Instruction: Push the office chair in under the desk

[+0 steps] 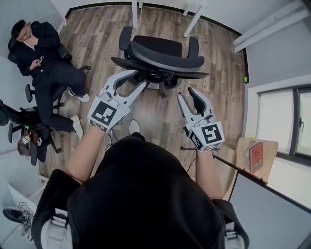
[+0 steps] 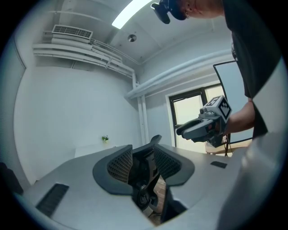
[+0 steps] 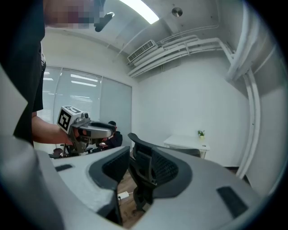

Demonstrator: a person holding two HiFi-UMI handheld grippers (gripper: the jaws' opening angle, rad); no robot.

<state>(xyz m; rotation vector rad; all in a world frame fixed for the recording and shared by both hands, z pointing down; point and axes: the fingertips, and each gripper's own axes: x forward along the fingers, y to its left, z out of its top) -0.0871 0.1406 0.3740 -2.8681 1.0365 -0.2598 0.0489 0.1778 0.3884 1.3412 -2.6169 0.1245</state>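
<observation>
The black office chair (image 1: pixel 160 56) stands on the wood floor with its backrest toward me, short of the white desk legs (image 1: pixel 135 13). My left gripper (image 1: pixel 138 78) is open, its fingertips right at the left lower edge of the backrest. In the left gripper view the chair's back spine (image 2: pixel 146 179) shows in the gap between the jaws, with nothing pressed by the pads. My right gripper (image 1: pixel 186 92) is open too and hangs just short of the backrest's right side. The right gripper view shows the mesh backrest (image 3: pixel 141 166) beyond its jaws and the white desk (image 3: pixel 184 141) behind.
A person (image 1: pixel 43 53) sits on another chair at the far left, with more chairs (image 1: pixel 19 126) beside them. A small wooden table (image 1: pixel 267 146) with a red book (image 1: pixel 256 155) stands at the right by a partition. A white cable plug (image 3: pixel 121 196) lies on the floor.
</observation>
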